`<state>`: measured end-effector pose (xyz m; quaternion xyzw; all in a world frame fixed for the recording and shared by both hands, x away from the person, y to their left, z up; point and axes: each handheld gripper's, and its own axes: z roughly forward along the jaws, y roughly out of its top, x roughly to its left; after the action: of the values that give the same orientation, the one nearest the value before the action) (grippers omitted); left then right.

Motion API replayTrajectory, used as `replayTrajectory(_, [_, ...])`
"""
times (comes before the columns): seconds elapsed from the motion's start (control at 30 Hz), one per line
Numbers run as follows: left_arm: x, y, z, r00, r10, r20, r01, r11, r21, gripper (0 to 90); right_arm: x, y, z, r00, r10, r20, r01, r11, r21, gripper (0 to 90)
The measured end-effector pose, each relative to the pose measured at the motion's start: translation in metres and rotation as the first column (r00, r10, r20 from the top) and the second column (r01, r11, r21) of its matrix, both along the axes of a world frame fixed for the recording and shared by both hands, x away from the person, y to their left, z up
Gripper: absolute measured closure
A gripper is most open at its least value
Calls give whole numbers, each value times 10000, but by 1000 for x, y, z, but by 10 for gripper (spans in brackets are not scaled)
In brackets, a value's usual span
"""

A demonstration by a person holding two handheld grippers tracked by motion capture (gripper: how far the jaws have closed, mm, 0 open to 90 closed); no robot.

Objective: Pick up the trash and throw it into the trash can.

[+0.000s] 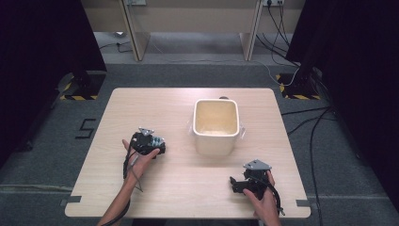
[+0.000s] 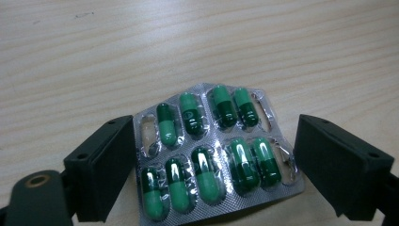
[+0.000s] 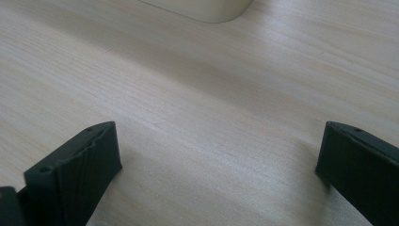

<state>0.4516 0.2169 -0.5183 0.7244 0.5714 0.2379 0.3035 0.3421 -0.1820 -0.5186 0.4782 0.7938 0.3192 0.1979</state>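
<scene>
**A:** From the high view we read no brand or label anywhere; the one mark is a black figure like a "5" on the grey floor left of the table. Do we see the work from up here?

**B:** We see the left gripper low over the wood, left of the cream square container, and the right gripper near the table's front edge, well apart from the other. From this height we cannot make out anything under the left one.

**A:** In the left gripper view it comes clear. We have a blister pack lying flat on the table, silver foil backing, two rows of two-tone green capsules, dark green and lighter green. A few pockets look empty. We find no print on it that we can read.

**B:** And the left gripper stands spread, one jaw at each side of the pack. The left jaw sits right against the pack's edge; the right jaw is just beside it. We see no squeeze on the foil.

**A:** In the right gripper view?

**B:** The right gripper is wide apart over bare wood, nothing between its jaws, with the container's base at the top edge. No writing there either.
</scene>
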Motion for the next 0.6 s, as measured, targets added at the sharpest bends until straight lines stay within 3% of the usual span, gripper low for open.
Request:
replayTrajectory(0.17, [1, 3, 0, 9999, -45, -121, 44, 9999, -163, 124, 0, 0, 0, 10000, 6, 33, -6, 10000, -10, 4])
replayTrajectory(0.33, [-1, 3, 3, 9991, -412, -89, 411, 9991, -116, 279, 0, 0, 0, 10000, 13, 39, -13, 10000, -15, 5])
replayTrajectory(0.6, [-4, 0, 6, 9961, -876, 65, 877, 9959, -238, 366, 0, 0, 0, 10000, 10, 40, -10, 10000, -14, 5])
